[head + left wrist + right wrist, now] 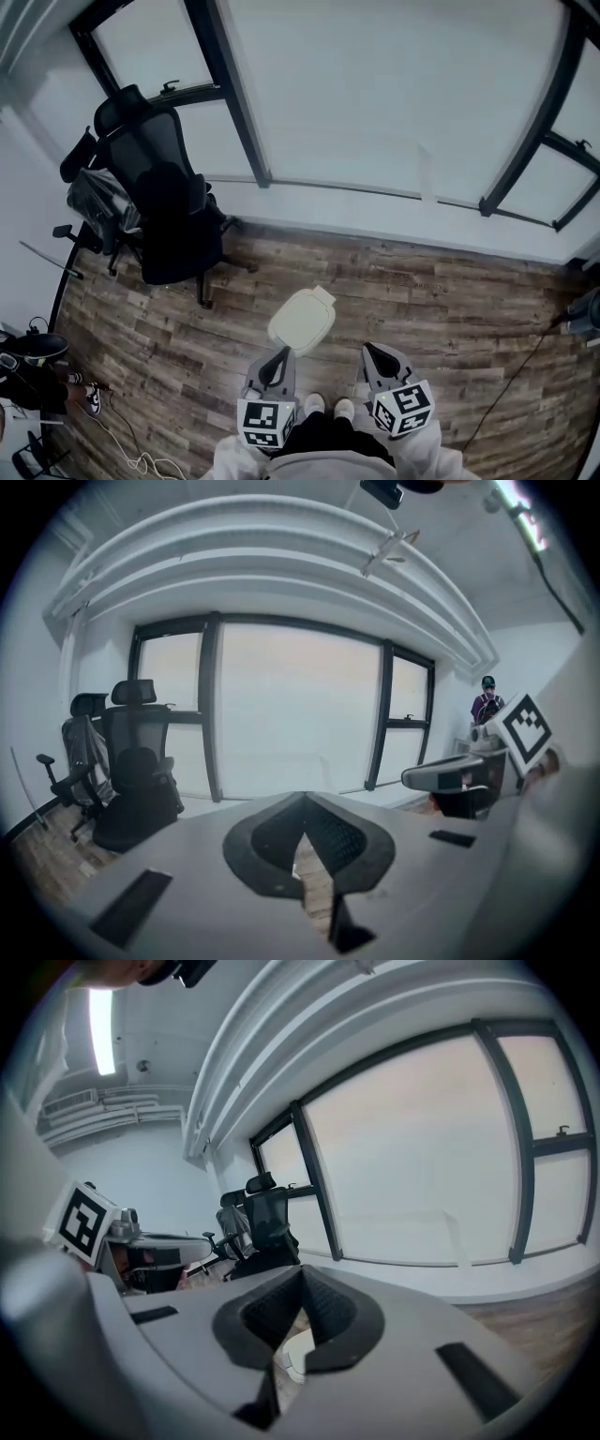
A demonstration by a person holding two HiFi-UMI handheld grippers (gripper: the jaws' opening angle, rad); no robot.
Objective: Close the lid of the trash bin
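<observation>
The left gripper's [302,808] jaws have their tips pressed together, with nothing between them. The right gripper's [302,1275] jaws are pressed together too, and they hold nothing.

In the head view both grippers are held low in front of the person, and neither touches the trash bin [302,322]. The bin stands on the wooden floor [450,300], just ahead of the left gripper [278,357] and a little to the left of the right gripper [376,352]. It is cream-coloured. Its lid [300,323] is a rounded square with a small tab on the far side, and it lies flat on top. A black office chair [169,206] stands well apart, by the big window [394,94].
</observation>
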